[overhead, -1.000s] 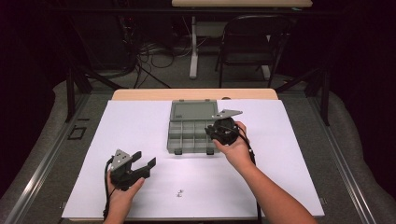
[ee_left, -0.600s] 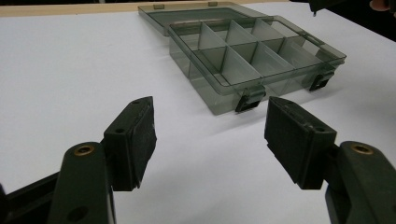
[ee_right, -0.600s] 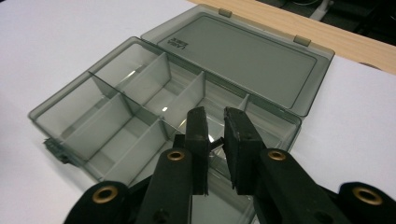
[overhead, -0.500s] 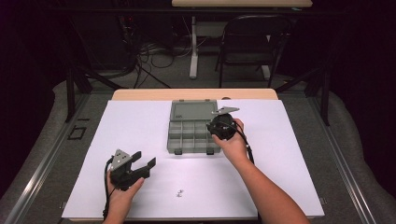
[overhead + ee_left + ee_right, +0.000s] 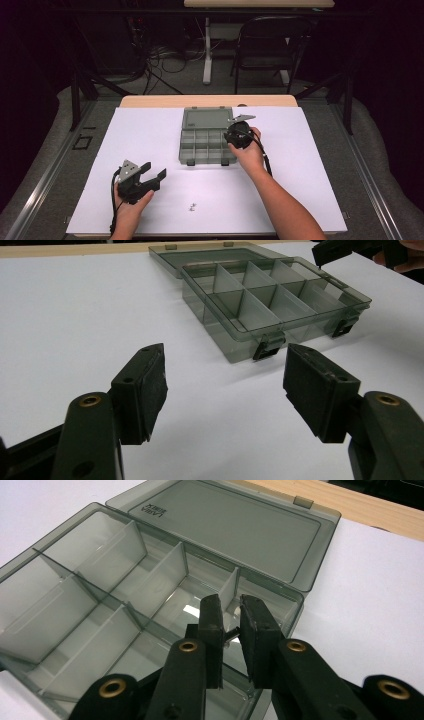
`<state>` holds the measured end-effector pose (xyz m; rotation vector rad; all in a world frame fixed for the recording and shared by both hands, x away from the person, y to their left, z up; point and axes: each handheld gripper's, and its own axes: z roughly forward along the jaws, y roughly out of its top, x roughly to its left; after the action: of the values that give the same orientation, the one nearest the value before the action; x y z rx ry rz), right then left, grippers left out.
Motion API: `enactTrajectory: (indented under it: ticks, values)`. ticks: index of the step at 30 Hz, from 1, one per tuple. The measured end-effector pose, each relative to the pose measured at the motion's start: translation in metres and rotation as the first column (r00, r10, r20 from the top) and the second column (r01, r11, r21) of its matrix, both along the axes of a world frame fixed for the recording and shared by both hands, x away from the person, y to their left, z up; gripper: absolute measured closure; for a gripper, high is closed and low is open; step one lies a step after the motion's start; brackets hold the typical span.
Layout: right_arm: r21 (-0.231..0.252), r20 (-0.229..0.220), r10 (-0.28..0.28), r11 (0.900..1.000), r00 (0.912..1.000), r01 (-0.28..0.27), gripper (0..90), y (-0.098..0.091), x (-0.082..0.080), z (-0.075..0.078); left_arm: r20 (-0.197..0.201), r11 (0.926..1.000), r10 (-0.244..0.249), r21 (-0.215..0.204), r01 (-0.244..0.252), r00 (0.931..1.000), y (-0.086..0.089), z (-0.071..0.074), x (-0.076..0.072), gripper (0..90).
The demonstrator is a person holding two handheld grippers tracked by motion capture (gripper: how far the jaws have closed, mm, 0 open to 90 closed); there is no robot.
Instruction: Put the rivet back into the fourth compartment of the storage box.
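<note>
A smoky grey compartment box (image 5: pixel 205 160) lies open on the white paper, its lid (image 5: pixel 206 118) folded back flat. My right gripper (image 5: pixel 233 135) points down over the box's right-hand compartments (image 5: pixel 150 585), its jaws nearly together. A small screw (image 5: pixel 231 632) is pinched between its pads, just above a compartment by the right wall. My left gripper (image 5: pixel 154 170) rests open on the paper near the front left, nothing between its pads (image 5: pixel 145 390). It faces the box's front wall (image 5: pixel 235 347) and latches. The right gripper's jaw tip (image 5: pixel 340 250) shows at the top right of the left gripper view.
A few small screws (image 5: pixel 192 205) lie loose on the white paper (image 5: pixel 310 165) near the front edge, between my two forearms. A wooden table edge (image 5: pixel 150 101) runs behind the paper. Beyond it stand a chair (image 5: pixel 270 45) and cables on the floor.
My right gripper has come down a little over the right side of the box. The left gripper has kept still.
</note>
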<state>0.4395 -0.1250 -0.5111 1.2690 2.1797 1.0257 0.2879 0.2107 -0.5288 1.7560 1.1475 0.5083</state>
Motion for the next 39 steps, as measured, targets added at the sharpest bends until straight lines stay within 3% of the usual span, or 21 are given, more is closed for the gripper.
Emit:
enactTrajectory:
  ticks: [21,39]
  values:
    - [-0.017,-0.004,-0.028,0.9995,0.9996,0.028,80.1,0.007,0.006,-0.017,0.0,1.0,-0.001,-0.002,0.001,1.0,0.001,0.0,0.0,33.8]
    - [-0.019,-0.003,-0.029,0.9994,0.9996,0.029,78.1,0.008,0.006,-0.019,0.004,1.0,-0.002,-0.004,0.002,1.0,0.0,-0.001,0.001,33.8]
